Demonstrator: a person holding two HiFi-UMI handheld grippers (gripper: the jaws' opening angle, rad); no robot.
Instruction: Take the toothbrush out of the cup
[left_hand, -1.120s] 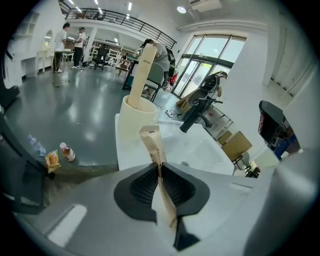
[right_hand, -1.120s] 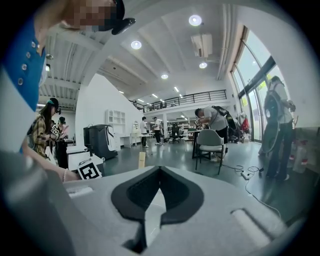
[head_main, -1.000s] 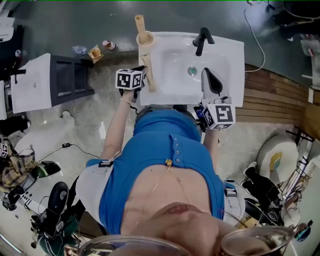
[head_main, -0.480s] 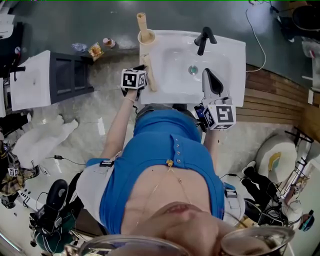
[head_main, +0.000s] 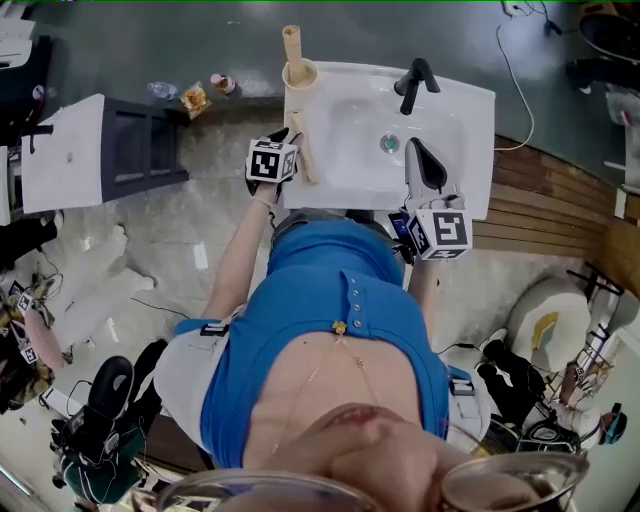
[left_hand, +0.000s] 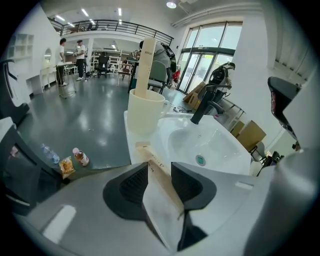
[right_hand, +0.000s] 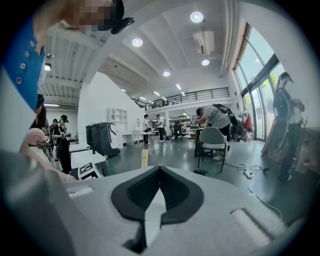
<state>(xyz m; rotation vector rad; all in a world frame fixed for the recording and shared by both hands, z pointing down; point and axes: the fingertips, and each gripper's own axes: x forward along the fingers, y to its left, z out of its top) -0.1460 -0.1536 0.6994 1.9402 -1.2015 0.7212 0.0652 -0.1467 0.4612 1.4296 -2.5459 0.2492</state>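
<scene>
Your left hand-held gripper (left_hand: 159, 174) has just been opening. A second ago it was pinching the toothbrush (head_main: 303, 150); now its jaws are standing spread with the pack lying loose between them, and it has barely shifted otherwise.

- The sink (head_main: 465, 165) is carrying everything. The faucet (left_hand: 206, 102) is sitting at its back edge.
- The cup (left_hand: 145, 115) is standing upright on the sink's back left corner. The toothbrush is already out of it, lying flat along the left rim just in front of the cup.
- A second toothbrush (left_hand: 146, 65), in the same tan pack, is standing in the cup and sticking out well above the rim.
- Your right hand-held gripper (right_hand: 159, 172) is idling with its jaws pressed together and nothing in them, over the sink's front right rim and well apart from the cup.

I'm reading the step in hand as release and retreat:
- Keep the jaws wide and lift straight up off the pack. Dragging sideways is likely to roll it into the basin or off the outer edge.
- If the second pack is also yours to pull, pinch it above the cup rim and draw it straight along its length. The cup looks light and may tip if you lever against its wall.
</scene>
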